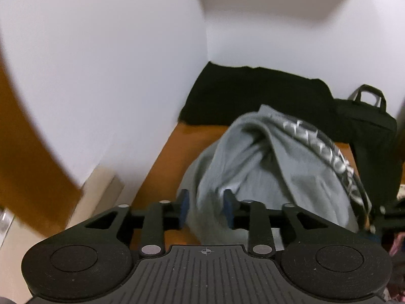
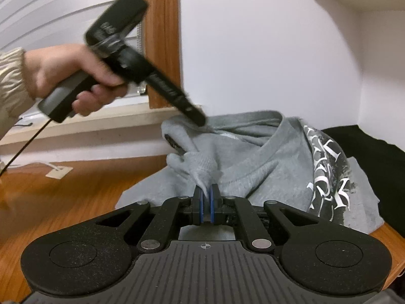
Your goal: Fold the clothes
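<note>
I am in the middle of handling the grey sweatshirt (image 2: 278, 167), which lies bunched on the wooden table (image 2: 63, 197), in the centre and right of the right wrist view. It is not flat: the collar is twisted, the printed side hangs toward the right of the frame, and one part is lifted up.

My right gripper (image 2: 207, 197) has its jaws pressed together on a small tuft of grey cloth, low in the centre of that frame. The cloth rises from between the fingers like a little peak, so the grip is thin, only at the edge of the fabric.

My left gripper (image 1: 205, 209) has its jaws at a medium width, with a fold of the sweatshirt between the blue pads (image 1: 229, 209). The picture is blurred, and I cannot tell if the pads really press on the cloth or only stand around it. In the right wrist view this gripper reaches down from the upper left, held by a hand (image 2: 73, 76), and its tip meets the cloth near the collar.

I judge the step is spreading or lifting the garment to prepare a fold. The next move needs both grips secure and then a pull apart, so the cloth becomes smooth. A black cloth (image 1: 253, 96) and a black bag (image 1: 367, 124) lie behind, at the upper right of the left wrist view.
</note>
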`<state>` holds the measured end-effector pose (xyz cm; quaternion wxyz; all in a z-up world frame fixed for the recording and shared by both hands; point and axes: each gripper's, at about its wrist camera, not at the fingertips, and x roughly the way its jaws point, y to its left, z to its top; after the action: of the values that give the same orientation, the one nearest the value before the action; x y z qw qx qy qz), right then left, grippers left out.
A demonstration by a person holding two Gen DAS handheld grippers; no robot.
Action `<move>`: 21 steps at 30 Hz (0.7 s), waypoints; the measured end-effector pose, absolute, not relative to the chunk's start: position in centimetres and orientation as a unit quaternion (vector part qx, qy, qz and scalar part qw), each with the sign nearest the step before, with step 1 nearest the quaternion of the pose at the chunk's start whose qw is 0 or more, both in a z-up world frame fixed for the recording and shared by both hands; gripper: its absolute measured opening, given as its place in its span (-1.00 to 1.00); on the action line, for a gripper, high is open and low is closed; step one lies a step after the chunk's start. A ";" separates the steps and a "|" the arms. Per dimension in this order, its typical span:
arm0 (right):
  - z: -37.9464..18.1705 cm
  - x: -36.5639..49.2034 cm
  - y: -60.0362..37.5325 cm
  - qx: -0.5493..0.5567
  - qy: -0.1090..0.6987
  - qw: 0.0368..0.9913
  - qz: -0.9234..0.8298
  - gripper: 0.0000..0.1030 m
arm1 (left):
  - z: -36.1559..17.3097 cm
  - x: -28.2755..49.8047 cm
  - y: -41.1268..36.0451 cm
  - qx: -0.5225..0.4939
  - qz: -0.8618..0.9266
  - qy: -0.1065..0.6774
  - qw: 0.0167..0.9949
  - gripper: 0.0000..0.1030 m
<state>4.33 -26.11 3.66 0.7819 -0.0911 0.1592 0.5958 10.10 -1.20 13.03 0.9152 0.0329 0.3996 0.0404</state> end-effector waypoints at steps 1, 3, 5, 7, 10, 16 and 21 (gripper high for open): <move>3.7 4.4 -26.1 -0.091 0.160 0.783 0.595 -0.88 | 12.9 10.9 -1.2 0.033 0.039 0.401 0.915 -0.26; 3.9 4.4 -26.1 -0.089 0.163 0.783 0.593 -0.88 | 12.2 12.6 -1.0 0.030 0.035 0.408 0.912 -0.26; 3.9 4.4 -26.1 -0.089 0.164 0.785 0.591 -0.88 | 11.2 13.8 -0.8 0.027 0.028 0.422 0.906 -0.29; 3.8 4.3 -26.1 -0.084 0.166 0.786 0.590 -0.84 | 10.4 14.2 -0.8 0.028 0.017 0.432 0.901 -0.56; 4.0 4.5 -25.9 -0.070 0.167 0.789 0.588 -0.68 | 10.1 14.2 -0.9 0.036 0.011 0.434 0.900 -0.93; 4.5 5.1 -25.4 -0.039 0.171 0.794 0.582 -0.24 | 12.1 12.9 -1.4 0.046 0.037 0.404 0.913 -0.95; 5.0 5.7 -24.9 -0.013 0.173 0.798 0.577 -0.86 | 17.1 9.8 -1.4 0.038 0.084 0.334 0.938 -0.95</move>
<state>5.67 -24.93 4.98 0.7983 -0.0126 0.1731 0.5767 9.83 -1.36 17.08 0.9379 0.0380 0.3343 0.0841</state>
